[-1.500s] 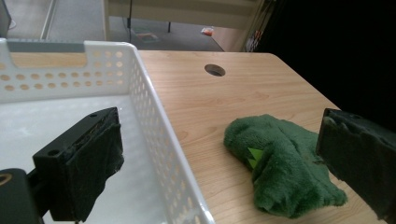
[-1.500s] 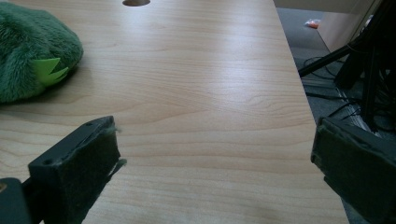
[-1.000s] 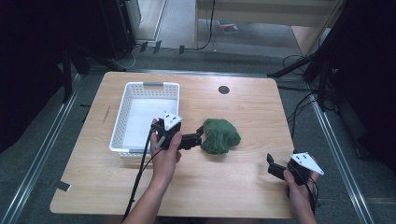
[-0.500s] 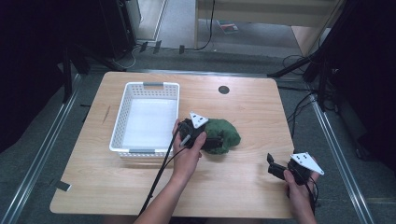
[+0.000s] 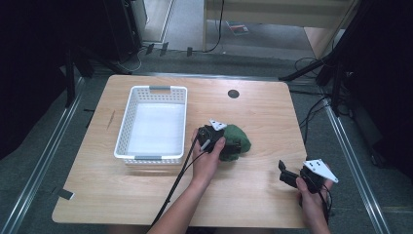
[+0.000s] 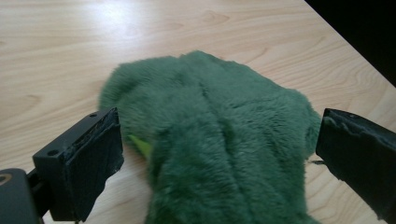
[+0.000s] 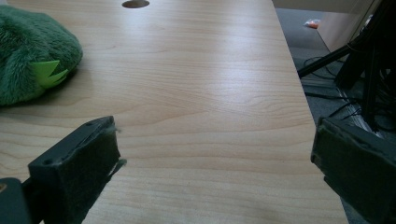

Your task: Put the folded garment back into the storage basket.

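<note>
Green plush, a soft toy [image 5: 234,142], lies on the wooden table [image 5: 263,204] just right of the white basket [image 5: 152,123], near the middle of the tabletop. From the high view the left gripper [image 5: 229,145] is down at the toy's near-left side, held by the person's left hand [image 5: 206,161]. In the left gripper view its two black jaws stand wide apart with the furry body [image 6: 219,140] filling the space between them; the pads are beside the fur but not pressed into it, so nothing is gripped yet. A small light-green felt piece [image 6: 140,145] peeks out near the left-hand jaw.

The right gripper [image 5: 284,173] rests low near the table's front right corner, well apart from the toy. The right gripper view shows its jaws spread wide over bare wood, holding nothing, with the toy [image 7: 32,58] off at the upper left of that view and a round hole in the tabletop [image 7: 136,3] farther back.

By my reading, the step in hand is the grasp: the left claw is lined up around the toy, ready to close. The next move calls for squeezing the jaws firmly into the plush, deep enough to catch more than loose fur, then lifting it and carrying it left over the basket rim. The basket looks empty, so there is plenty of room inside.
</note>
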Tool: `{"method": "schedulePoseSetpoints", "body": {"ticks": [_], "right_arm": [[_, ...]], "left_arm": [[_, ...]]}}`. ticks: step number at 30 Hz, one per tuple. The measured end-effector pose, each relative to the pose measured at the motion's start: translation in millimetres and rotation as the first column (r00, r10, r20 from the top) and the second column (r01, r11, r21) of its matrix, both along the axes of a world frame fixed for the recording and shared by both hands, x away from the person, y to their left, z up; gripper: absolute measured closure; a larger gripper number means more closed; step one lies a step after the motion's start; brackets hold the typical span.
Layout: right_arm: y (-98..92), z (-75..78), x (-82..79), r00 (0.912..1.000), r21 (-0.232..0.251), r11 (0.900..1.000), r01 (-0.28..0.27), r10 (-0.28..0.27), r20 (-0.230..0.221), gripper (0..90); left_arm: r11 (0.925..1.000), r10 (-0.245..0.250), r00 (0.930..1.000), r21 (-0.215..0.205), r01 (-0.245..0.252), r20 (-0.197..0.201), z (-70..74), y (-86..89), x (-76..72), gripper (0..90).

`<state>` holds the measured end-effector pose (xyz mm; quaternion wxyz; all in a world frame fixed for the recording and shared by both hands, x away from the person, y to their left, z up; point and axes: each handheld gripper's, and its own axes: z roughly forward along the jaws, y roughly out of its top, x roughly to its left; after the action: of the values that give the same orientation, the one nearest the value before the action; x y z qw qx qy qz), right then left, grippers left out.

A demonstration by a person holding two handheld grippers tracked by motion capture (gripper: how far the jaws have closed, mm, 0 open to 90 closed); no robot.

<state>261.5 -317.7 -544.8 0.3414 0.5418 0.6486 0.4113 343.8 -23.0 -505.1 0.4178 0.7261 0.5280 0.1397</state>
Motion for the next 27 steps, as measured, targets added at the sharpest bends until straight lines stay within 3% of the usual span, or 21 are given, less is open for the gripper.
{"method": "schedulePoseSetpoints", "body": {"ticks": [4,11,19,24,27], "right_arm": [[-0.3,0.0,0.0,1.0,0.001,1.0,-0.002,0.002,0.0,1.3],[-0.2,0.1,-0.2,1.0,0.006,1.0,-0.002,0.002,-0.002,1.3],[-0.1,0.0,0.0,1.0,0.004,1.0,-0.004,0.004,-0.001,1.4],[-0.3,0.0,0.2,1.0,0.002,1.0,-0.005,0.005,0.0,1.4],[-0.3,0.0,0.1,1.0,0.001,1.0,-0.006,0.006,-0.001,1.5]], "left_arm": [[0.9998,-0.011,0.9996,0.019,0.012,-0.027,-7.0,-8.0,5.3,1.6],[0.9968,-0.011,0.9929,0.077,0.02,-0.118,-23.9,-14.2,10.9,0.1],[0.9949,0.011,0.9897,0.101,0.004,-0.143,-30.7,-18.8,11.7,0.1],[0.9895,0.011,0.9909,0.144,0.009,-0.134,-33.3,-22.4,10.3,0.7],[0.9866,-0.005,0.9929,0.161,0.024,-0.119,-32.1,-23.5,7.4,7.8]]}}
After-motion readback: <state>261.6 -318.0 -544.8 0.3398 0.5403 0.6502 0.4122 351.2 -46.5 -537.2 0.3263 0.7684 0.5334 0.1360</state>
